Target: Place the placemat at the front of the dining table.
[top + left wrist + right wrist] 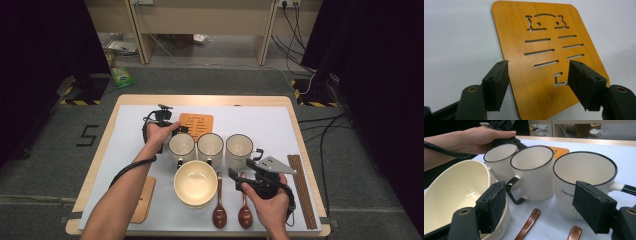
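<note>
An orange bamboo coaster (197, 125) with cut-out slots lies flat at the back of the white mat. My left gripper (179, 128) sits at its left edge. In the left gripper view the jaws stand open over the near corner of the coaster (544, 50), and the left gripper (537, 63) has no pad pressing on it. My right gripper (242, 169) is open near the front right, pointing at three white ribbed mugs (210, 146). In the right gripper view the right gripper (539, 186) holds nothing, with the right mug (579, 177) closest.
A cream bowl (195, 182) stands in front of the mugs. Two brown spoons (219, 210) lie beside it. Dark chopsticks (302, 190) lie along the right edge, and a second wooden coaster (142, 200) lies at the front left.
</note>
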### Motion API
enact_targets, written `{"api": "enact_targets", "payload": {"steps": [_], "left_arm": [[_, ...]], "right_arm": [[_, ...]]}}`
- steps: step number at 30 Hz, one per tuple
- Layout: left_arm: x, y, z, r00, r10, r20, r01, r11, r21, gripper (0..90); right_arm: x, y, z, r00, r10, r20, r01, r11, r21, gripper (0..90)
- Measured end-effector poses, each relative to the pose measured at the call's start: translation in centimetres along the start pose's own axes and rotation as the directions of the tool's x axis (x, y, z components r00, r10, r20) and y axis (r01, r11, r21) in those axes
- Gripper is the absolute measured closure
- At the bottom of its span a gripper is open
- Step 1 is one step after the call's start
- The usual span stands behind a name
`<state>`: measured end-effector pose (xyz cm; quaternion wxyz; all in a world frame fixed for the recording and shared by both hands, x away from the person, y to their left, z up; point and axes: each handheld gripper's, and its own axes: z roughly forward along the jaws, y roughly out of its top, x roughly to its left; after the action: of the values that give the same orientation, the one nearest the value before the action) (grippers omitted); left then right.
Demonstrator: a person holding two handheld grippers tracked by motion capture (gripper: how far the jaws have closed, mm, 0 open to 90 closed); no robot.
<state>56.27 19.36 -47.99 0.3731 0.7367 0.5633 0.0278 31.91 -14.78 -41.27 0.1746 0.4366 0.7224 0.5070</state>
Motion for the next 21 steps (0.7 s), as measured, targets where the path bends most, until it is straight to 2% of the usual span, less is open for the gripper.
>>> {"api": "enact_targets", "payload": {"steps": [21], "left_arm": [[-0.03, -0.08, -0.10, 0.9997, 0.016, 0.019, -0.016, 0.9999, 0.004, 34.2]], "right_arm": [[-0.04, -0.06, -0.02, 1.0000, 0.002, 0.003, -0.002, 1.000, 0.003, 26.5]]}}
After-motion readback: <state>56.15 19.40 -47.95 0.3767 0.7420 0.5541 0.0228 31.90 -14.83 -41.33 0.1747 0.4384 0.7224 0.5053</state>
